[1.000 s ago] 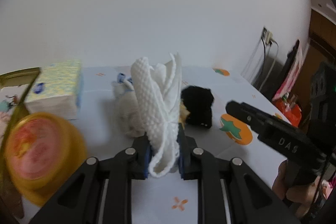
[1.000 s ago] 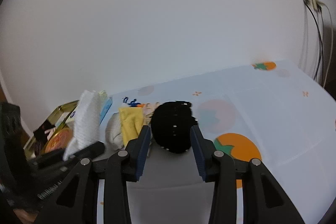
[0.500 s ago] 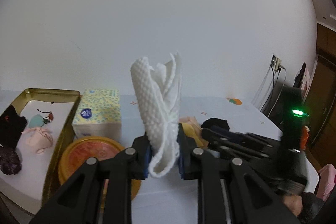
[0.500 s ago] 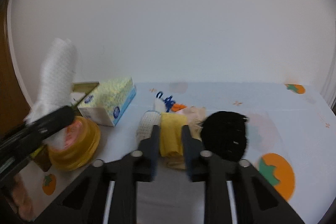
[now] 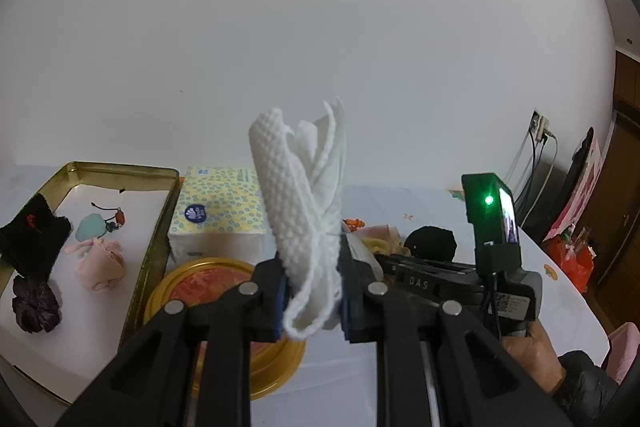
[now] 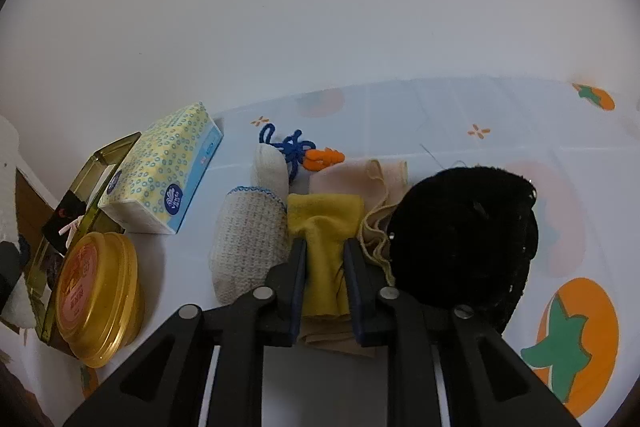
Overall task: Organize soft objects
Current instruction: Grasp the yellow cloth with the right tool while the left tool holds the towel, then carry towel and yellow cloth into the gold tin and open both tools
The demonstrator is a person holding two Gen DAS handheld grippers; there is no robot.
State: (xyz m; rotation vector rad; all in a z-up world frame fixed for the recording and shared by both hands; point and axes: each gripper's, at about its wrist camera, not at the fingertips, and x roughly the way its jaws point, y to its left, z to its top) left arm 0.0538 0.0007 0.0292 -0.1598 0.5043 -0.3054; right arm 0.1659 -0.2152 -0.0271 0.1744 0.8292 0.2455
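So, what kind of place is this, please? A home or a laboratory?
Most likely a home. The table wears a tablecloth printed with orange fruits, a tissue pack lies on it, and a wooden door and a wall socket with cables show behind.

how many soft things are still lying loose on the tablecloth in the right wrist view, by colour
white knitted: 1, the mitt
yellow: 1, the yellow cloth, between the fingers of the right hand-held gripper
beige: 1, the beige cloth
black: 1, the black fuzzy piece
blue: 1, the blue cord
orange: 1, the small orange piece
total: 6
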